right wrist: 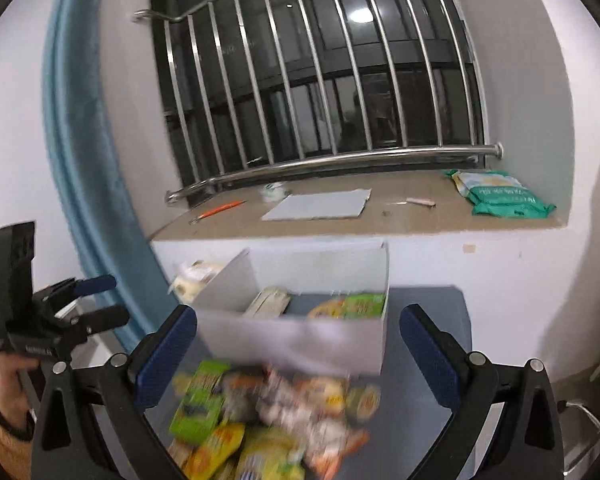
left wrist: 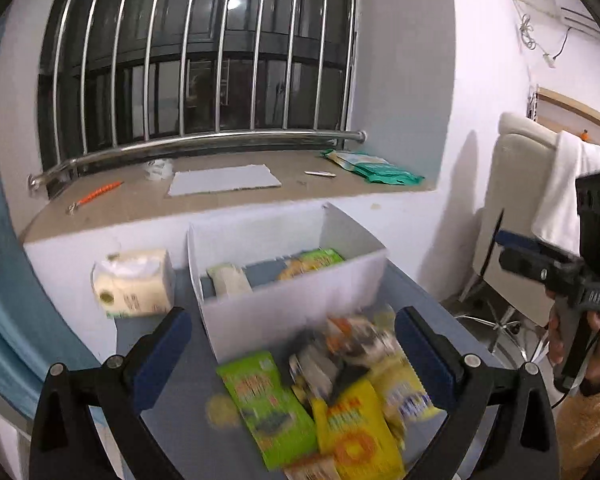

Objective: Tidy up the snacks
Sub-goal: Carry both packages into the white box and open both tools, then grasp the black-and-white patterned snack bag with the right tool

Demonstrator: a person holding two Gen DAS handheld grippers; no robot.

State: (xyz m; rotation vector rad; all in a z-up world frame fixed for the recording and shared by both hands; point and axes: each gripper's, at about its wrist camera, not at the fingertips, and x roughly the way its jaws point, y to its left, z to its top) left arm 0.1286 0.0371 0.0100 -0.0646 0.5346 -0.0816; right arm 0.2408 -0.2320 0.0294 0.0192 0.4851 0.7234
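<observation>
A pile of snack packets [left wrist: 332, 396], green, yellow and orange, lies on the grey-blue table in front of a white open box [left wrist: 292, 308]. The box holds a pale packet [left wrist: 229, 279] and a green-yellow packet [left wrist: 312, 262]. My left gripper [left wrist: 294, 356] is open and empty above the pile. My right gripper [right wrist: 300, 354] is open and empty above the same pile [right wrist: 268, 412], facing the box [right wrist: 300, 340]. The right gripper also shows in the left wrist view [left wrist: 540, 260], and the left gripper in the right wrist view [right wrist: 96, 300].
A tissue pack [left wrist: 134, 288] stands left of the box. The window sill [left wrist: 220, 200] behind holds a grey sheet [left wrist: 224, 180], an orange tool [left wrist: 96, 196] and green bags [left wrist: 372, 168]. A chair [left wrist: 512, 220] stands to the right, a blue curtain [right wrist: 88, 152] to the left.
</observation>
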